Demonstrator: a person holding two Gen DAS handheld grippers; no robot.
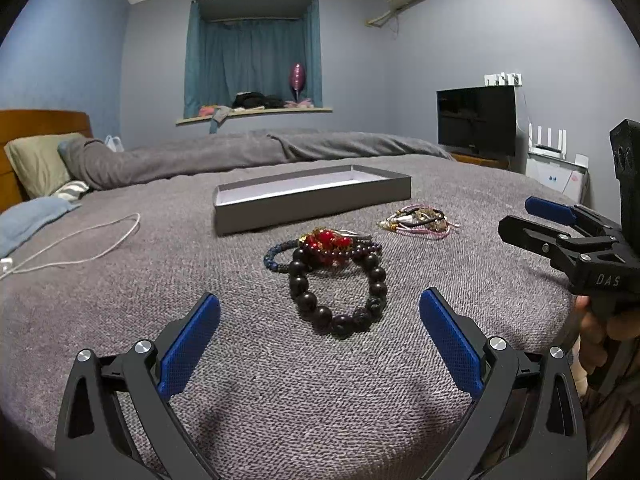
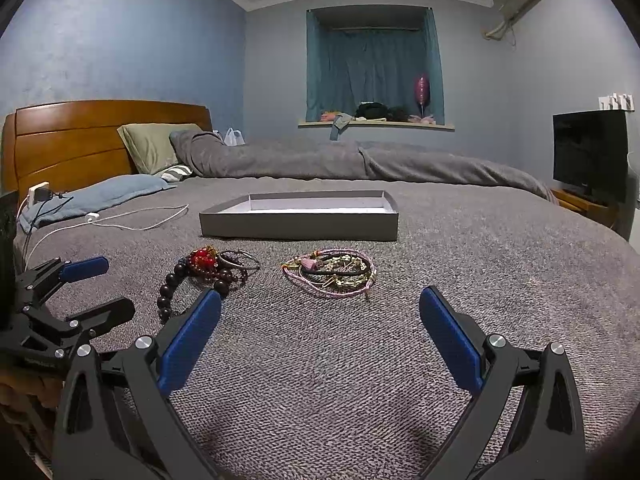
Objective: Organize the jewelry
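Note:
A grey shallow box [image 1: 312, 206] [image 2: 298, 226] with a white inside lies on the grey bedspread. In front of it sits a pile of bead bracelets: a large dark-bead bracelet [image 1: 338, 292] [image 2: 170, 288], a blue-bead one [image 1: 276, 258], and red beads [image 1: 326, 240] [image 2: 204, 260]. To the right lies a tangle of pink cords and gold chains [image 1: 420, 220] [image 2: 330, 272]. My left gripper [image 1: 320, 316] [image 2: 94, 286] stands open just short of the dark bracelet, holding nothing. My right gripper [image 2: 320, 316] [image 1: 520, 216] is open and short of the pink tangle.
A white charging cable [image 1: 80, 244] [image 2: 132, 220] trails across the bed at left. Pillows [image 2: 156, 152] and a wooden headboard [image 2: 80, 136] stand beyond, a rolled grey duvet [image 2: 320, 160] lies behind the box. A black TV [image 1: 476, 120] is at right. A hand [image 1: 600, 328] holds the right gripper.

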